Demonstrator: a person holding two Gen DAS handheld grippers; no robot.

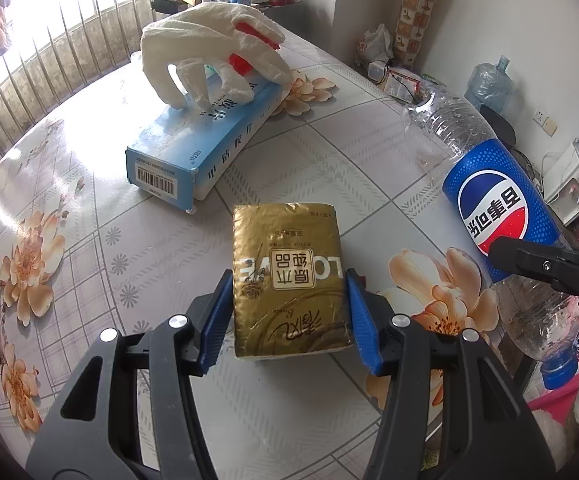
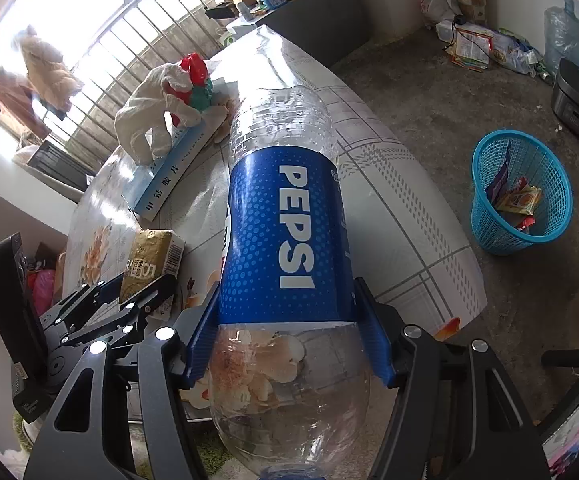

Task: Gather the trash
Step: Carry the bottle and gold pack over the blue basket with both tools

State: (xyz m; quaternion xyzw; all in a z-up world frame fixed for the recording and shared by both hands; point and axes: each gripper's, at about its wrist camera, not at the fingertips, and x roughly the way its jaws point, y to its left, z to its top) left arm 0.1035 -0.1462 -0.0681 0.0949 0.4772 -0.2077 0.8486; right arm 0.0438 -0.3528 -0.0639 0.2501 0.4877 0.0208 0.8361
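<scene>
Both grippers are loaded as I see it: my left gripper (image 1: 289,304) has its blue pads pressed against the sides of a gold tissue pack (image 1: 287,280), which sits over the floral table (image 1: 89,240), and my right gripper (image 2: 289,336) clamps an empty Pepsi bottle (image 2: 285,220) across the lower edge of its blue label, cap end toward the camera. Farther back on the table, a white glove (image 1: 213,56) rests on a blue box (image 1: 205,144). On the floor beyond the table's edge stands a blue basket (image 2: 485,220) with wrappers inside.
</scene>
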